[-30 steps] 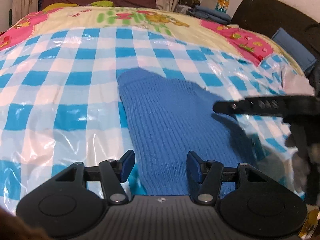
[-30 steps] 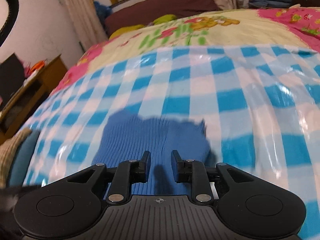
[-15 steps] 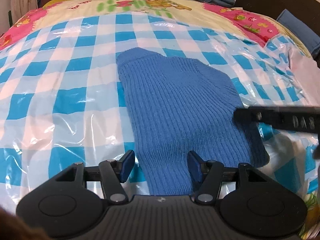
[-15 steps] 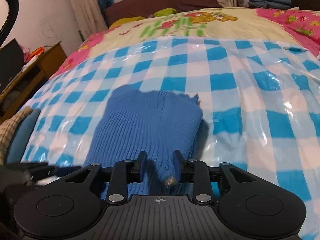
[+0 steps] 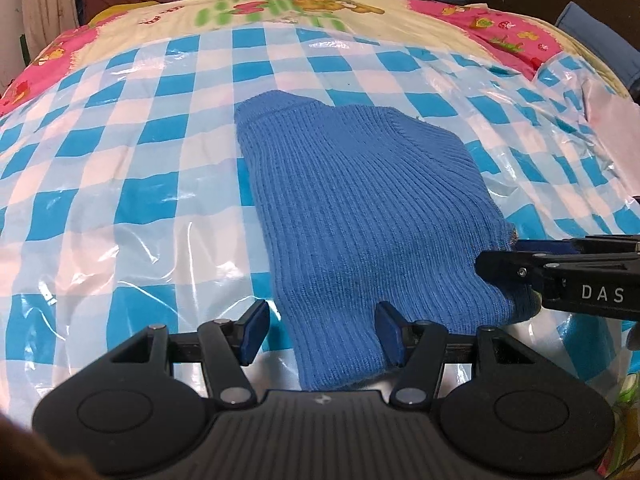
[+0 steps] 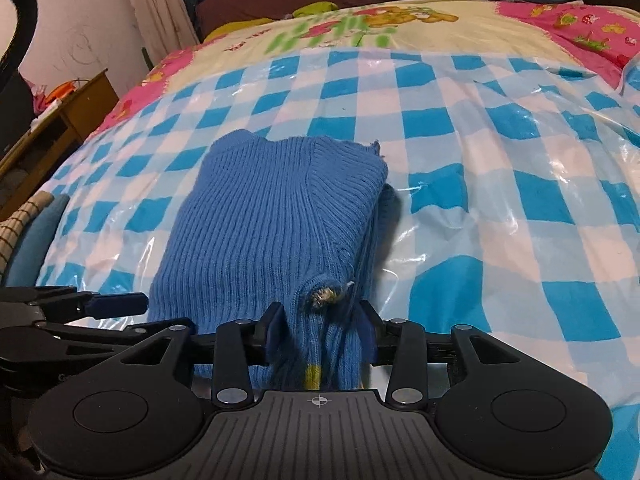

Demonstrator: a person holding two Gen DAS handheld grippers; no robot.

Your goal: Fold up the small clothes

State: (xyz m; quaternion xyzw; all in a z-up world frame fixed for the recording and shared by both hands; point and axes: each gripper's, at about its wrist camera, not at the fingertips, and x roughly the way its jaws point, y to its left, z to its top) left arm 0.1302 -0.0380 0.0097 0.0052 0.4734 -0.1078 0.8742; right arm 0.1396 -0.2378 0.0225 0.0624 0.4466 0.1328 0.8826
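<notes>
The blue knit garment lies near the middle of the checked plastic sheet, already doubled into a compact stack, so the folding looks mostly done. At its near right corner the right gripper has just been opening, fabric bunched between its fingers. At its near left edge the left gripper gapes half-wide, gripping nothing.
</notes>
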